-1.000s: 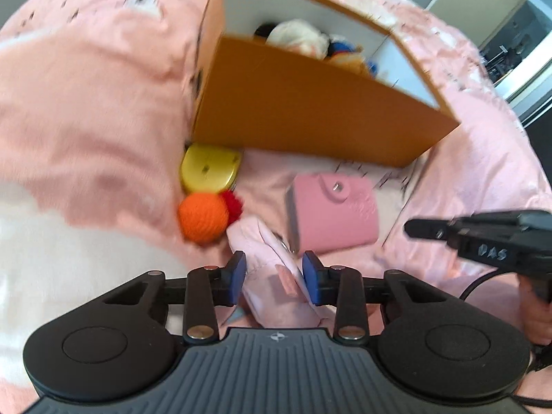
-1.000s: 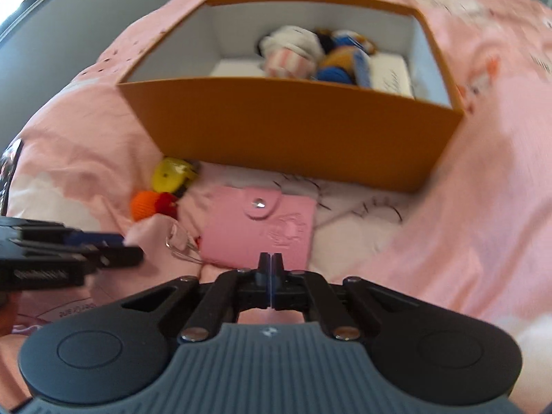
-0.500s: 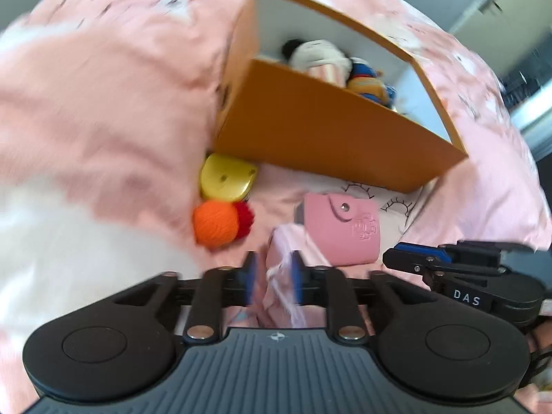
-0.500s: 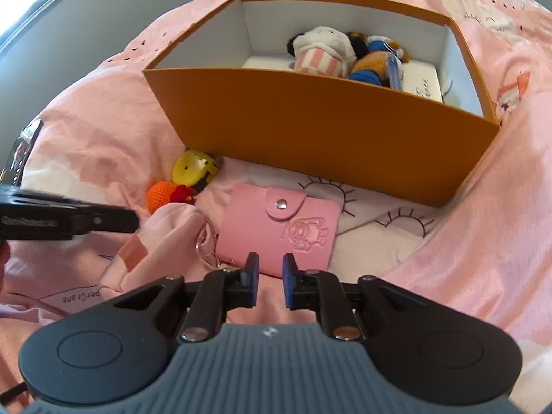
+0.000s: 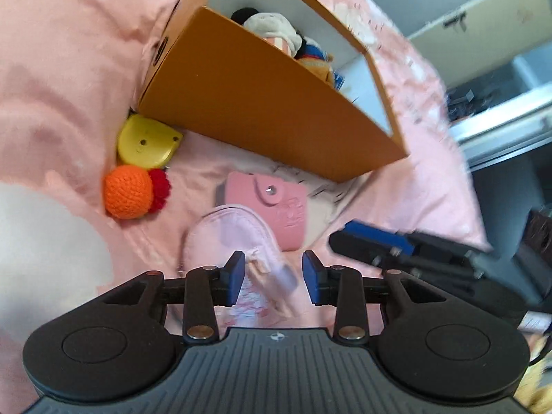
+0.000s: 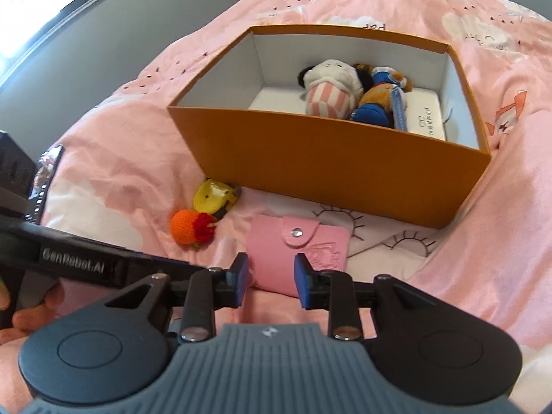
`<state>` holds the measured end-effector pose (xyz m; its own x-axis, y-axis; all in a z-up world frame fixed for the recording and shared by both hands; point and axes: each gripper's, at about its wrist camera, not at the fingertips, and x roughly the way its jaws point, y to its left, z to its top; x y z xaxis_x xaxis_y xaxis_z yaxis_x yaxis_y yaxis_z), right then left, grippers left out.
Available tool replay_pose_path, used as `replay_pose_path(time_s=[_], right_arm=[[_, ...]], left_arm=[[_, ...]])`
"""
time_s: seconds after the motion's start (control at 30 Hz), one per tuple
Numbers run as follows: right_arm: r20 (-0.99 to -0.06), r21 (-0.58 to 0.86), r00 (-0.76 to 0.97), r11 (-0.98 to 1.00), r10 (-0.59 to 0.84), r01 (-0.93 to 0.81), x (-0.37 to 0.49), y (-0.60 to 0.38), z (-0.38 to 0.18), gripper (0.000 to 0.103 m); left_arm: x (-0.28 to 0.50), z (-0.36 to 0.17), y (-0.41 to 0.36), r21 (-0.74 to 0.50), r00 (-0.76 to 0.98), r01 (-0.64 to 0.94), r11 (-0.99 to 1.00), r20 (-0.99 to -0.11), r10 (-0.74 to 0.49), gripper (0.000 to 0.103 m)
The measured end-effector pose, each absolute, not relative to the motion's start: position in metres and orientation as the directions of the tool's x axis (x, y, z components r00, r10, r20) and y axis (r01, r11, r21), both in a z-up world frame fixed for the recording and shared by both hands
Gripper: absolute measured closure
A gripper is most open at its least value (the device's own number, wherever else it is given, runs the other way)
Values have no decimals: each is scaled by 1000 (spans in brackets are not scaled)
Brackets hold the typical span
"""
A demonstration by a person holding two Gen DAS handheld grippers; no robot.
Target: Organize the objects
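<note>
A pale pink pouch (image 5: pixel 238 238) lies on the pink bedding between the blue pads of my left gripper (image 5: pixel 275 276). Its jaws are opening, and a gap shows at the right pad. A pink snap wallet (image 5: pixel 276 207) (image 6: pixel 300 252) lies just beyond the pouch. My right gripper (image 6: pixel 271 279) hovers over the wallet's near edge; its jaws are opening and the pads press on nothing. Behind stands an orange box (image 5: pixel 269 110) (image 6: pixel 327 162) holding plush toys (image 6: pixel 327 86). Beside the box's left corner lie a yellow case (image 5: pixel 146 141) (image 6: pixel 212 198) and an orange crochet ball (image 5: pixel 127 191) (image 6: pixel 186 226).
The right gripper's fingers (image 5: pixel 372 241) reach in from the right of the left wrist view. The left gripper's black arm (image 6: pixel 103 262) crosses the lower left of the right wrist view, with a hand (image 6: pixel 31 314) under it. Rumpled pink bedding (image 6: pixel 500 241) surrounds everything; grey walls lie beyond.
The right jaws went from shut to apart over the wallet. The left jaws narrowed around the pouch, then widened. The left view rolled, and the right view now looks deeper into the box.
</note>
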<state>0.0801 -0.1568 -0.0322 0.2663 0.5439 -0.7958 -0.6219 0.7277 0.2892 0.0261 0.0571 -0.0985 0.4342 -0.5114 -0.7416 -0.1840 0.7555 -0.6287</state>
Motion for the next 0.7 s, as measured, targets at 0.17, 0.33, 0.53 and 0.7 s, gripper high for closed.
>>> replay_pose_path(time_s=[0.17,0.33,0.53,0.7], right_arm=[[-787,291,220,662,576,-691,70,-146,-27,69],[-824,242,164,598,543,-764,57,-119,-38,61],[-887,128,178,597,426,-792,53,-104,-62,60],[-897,183,136,633,421,-752,64,-114,-79,81]], left_arm=[[17,-88,68,-521,461,-279,807,-810,-363,63],[19,-97,57,-468,383,-253,847,-852,-357,63],[15,-96,60,-459,392,-252,852,-853,-344,63],[20,-88,49,-427,413,-135,894,-844,-341,63]])
